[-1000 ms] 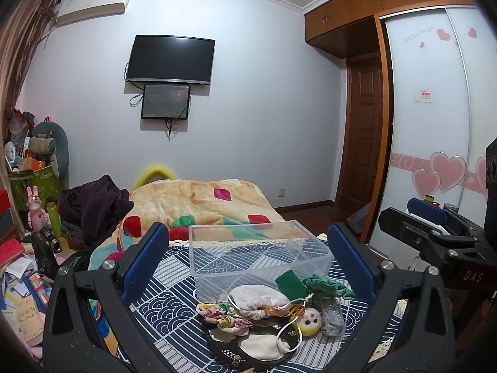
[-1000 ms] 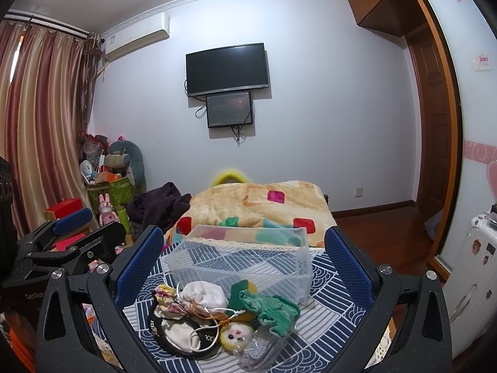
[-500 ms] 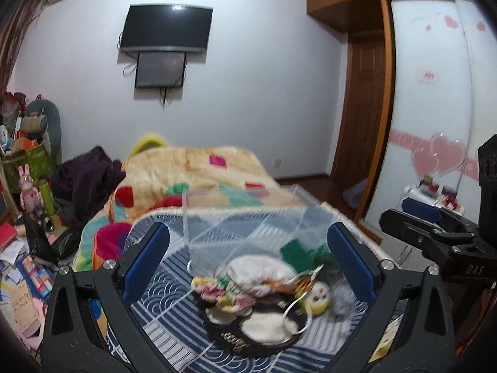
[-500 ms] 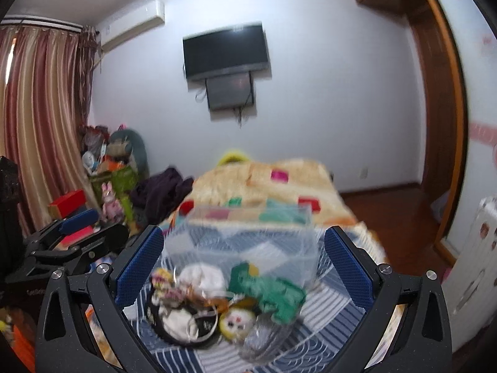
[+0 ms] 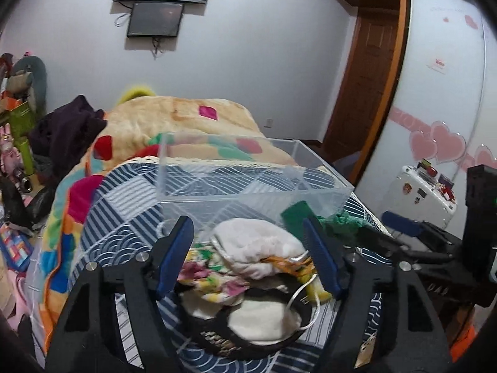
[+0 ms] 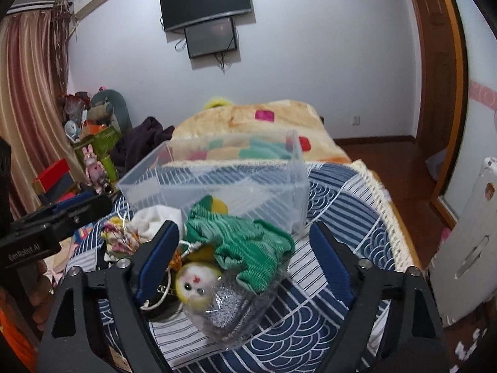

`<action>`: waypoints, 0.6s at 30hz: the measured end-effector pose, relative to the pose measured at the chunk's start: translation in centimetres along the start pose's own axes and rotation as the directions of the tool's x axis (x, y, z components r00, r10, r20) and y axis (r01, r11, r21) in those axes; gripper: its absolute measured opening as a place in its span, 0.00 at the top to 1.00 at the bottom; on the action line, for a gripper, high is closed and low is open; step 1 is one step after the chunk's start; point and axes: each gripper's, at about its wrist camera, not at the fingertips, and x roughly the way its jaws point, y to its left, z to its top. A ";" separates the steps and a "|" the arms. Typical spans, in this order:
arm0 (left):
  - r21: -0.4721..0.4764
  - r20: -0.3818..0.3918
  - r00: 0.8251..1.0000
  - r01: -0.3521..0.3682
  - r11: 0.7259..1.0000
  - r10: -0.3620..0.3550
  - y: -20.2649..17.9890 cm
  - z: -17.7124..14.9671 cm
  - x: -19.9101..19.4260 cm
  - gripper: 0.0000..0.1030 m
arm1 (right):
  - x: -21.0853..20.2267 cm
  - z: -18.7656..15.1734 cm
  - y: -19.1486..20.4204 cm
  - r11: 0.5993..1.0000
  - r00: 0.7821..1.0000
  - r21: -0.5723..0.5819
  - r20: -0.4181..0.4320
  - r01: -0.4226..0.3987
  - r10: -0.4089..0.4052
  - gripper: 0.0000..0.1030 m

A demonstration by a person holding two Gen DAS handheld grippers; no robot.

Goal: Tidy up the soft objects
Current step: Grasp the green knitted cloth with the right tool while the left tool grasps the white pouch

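A pile of soft things lies on a blue patterned cloth in front of a clear plastic box (image 5: 248, 183) (image 6: 217, 183). In the left wrist view my left gripper (image 5: 248, 251) is open, its fingers on either side of a white pouch (image 5: 257, 248), with a floral cloth (image 5: 211, 276) and a black hat (image 5: 248, 326) below. In the right wrist view my right gripper (image 6: 245, 258) is open around a green knitted cloth (image 6: 242, 242), above a yellow-white plush face (image 6: 194, 284) and a silvery bag (image 6: 230, 307).
The box stands empty at the back of the cloth (image 6: 341, 217). A bed with an orange blanket (image 5: 161, 124) lies behind. Clutter and toys (image 6: 93, 143) fill the left side. A white case (image 5: 425, 192) and wardrobe doors stand at the right.
Both grippers have moved forward and down over the pile; the soft things now sit between the fingers. Both stay open.
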 end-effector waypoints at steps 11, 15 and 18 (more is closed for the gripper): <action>-0.057 -0.119 0.993 -0.014 0.998 0.007 1.2 -1.5 5.0 0.36 | 2.0 -0.9 -1.1 0.998 0.997 0.056 -0.081 -0.003 0.008 0.57; -0.041 -0.111 0.994 0.008 0.999 -0.012 0.9 -1.8 5.0 0.56 | 2.1 -1.2 -1.5 0.995 0.995 0.092 -0.089 -0.045 0.053 0.72; -0.028 -0.110 0.994 0.011 1.000 -0.014 0.7 -2.0 5.0 0.62 | 1.8 -1.1 -1.2 0.995 0.996 0.088 -0.075 -0.038 0.044 0.76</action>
